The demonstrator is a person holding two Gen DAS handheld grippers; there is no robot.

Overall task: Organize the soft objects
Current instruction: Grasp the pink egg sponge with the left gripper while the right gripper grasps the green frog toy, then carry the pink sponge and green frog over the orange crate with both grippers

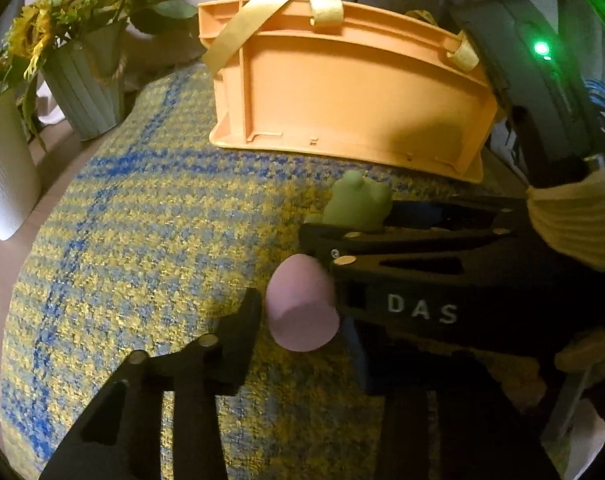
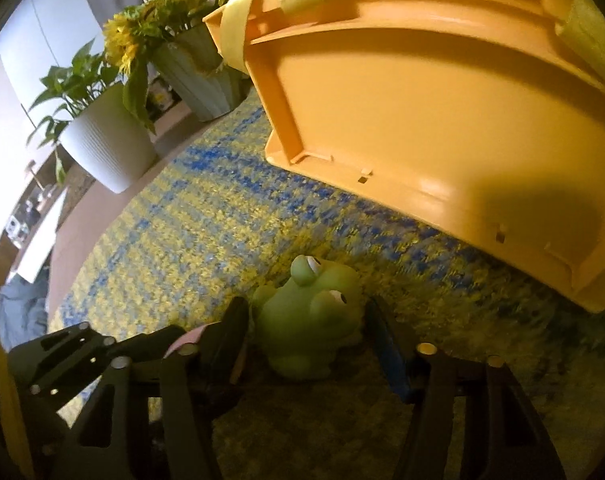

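Green rubbery frog [image 2: 308, 318] sits between my right gripper [image 2: 308, 340] fingers, on the yellow-blue woven cloth [image 2: 190, 232]. Jaws on that side stand apart around it: the left finger looks just at the frog's flank, the blue-padded one a little off its other side. Can't tell if either pad truly touches. Not clamped, as far as I can judge.

Pink soft egg-shaped toy [image 1: 302, 308] is in front of my left gripper [image 1: 298, 320]. One finger shows at the toy's left edge, close or touching; the other finger is hidden behind the right gripper's body, which crosses over it. So I cannot tell whether the left jaws are closed on the toy.

Orange plastic basket [image 1: 342, 92] with pale yellow fabric handles stands just behind both toys, well within reach. I can't see inside it from either view. Sunflowers in a ribbed pot [image 1: 82, 92] and a white planter [image 2: 102, 152] sit off to the left, clear of the work.

Step in hand, my read: grasping both toys, ahead of dropping them in the basket. Next move calls for closing gently on the frog, since it should squash easily, then lifting high enough to clear the basket rim. The two grippers are crowded together, so I'd lift one at a time to avoid a knock.
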